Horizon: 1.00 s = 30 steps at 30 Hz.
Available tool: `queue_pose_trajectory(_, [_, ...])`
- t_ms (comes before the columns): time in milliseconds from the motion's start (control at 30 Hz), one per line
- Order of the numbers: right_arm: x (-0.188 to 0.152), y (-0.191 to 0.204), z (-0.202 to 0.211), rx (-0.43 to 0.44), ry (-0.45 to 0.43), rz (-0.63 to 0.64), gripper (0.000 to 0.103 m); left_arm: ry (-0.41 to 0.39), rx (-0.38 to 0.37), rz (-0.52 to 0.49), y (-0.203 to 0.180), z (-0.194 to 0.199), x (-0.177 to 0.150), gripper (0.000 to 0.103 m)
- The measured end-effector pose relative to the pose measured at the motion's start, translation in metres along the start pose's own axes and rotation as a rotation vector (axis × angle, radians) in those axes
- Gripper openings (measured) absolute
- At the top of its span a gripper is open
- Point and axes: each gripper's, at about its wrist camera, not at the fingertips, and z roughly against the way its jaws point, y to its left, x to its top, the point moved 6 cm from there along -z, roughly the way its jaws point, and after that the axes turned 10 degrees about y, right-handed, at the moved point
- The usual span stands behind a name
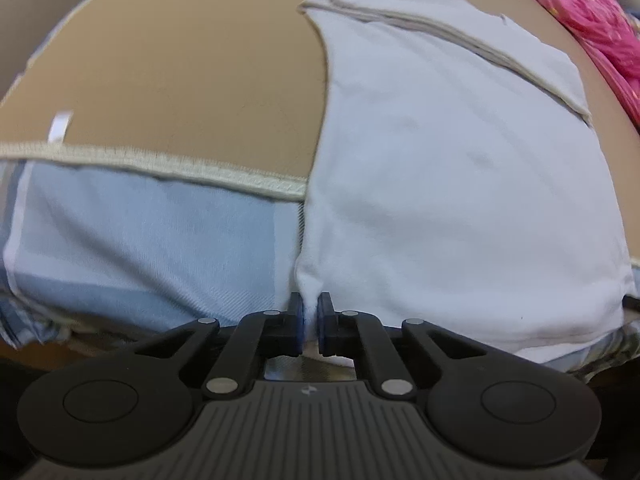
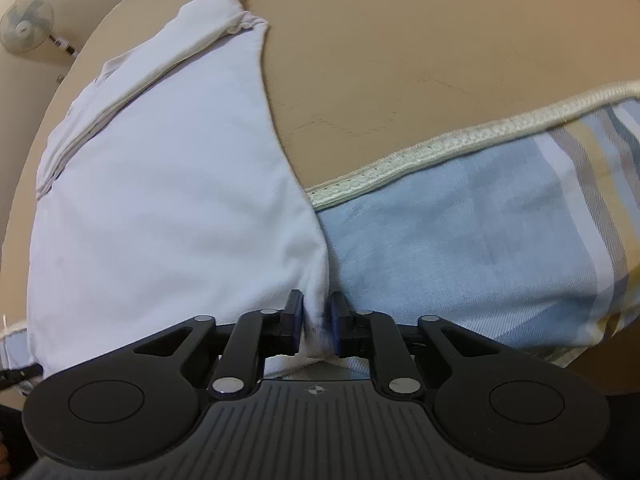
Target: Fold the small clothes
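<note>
A small white garment [image 1: 460, 184] lies spread on a tan table, its near part resting on a blue plaid cloth [image 1: 152, 248]. My left gripper [image 1: 311, 320] is shut on the garment's near left corner, white fabric pinched between its blue pads. In the right wrist view the same white garment [image 2: 168, 208] lies to the left, and my right gripper [image 2: 318, 324] is shut on its near right corner, beside the blue plaid cloth [image 2: 460, 240]. The garment's far end shows folded layers with a cream hem.
The plaid cloth has a cream braided edge [image 2: 440, 148] and lies along the near side of the tan table [image 1: 180, 72]. A pink garment [image 1: 592, 20] lies at the far right. A wall fan [image 2: 26, 24] shows beyond the table.
</note>
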Motion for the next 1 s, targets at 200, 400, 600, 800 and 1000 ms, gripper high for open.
queue_pose_trajectory(200, [0.002,0.006,0.007,-0.010,-0.037,0.019,0.010,0.031,-0.008,0.069,0.008,-0.005,0.001,0.012])
queue_pose_trajectory(400, [0.001,0.005,-0.005,-0.054,-0.004,0.048,0.010,0.033,0.021,0.035,0.002,-0.006,0.005,0.007])
queue_pose_trajectory(600, [0.001,0.012,0.024,0.007,-0.122,0.050,0.006,-0.105,0.023,-0.006,-0.009,0.022,0.007,0.006])
queue_pose_trajectory(800, [0.005,0.026,0.094,0.189,-0.346,0.035,0.006,-0.263,-0.060,-0.047,-0.013,0.080,0.007,0.006])
queue_pose_trajectory(1000, [-0.005,0.020,0.159,0.324,-0.525,0.017,0.005,-0.443,-0.133,-0.093,-0.012,0.156,-0.002,0.006])
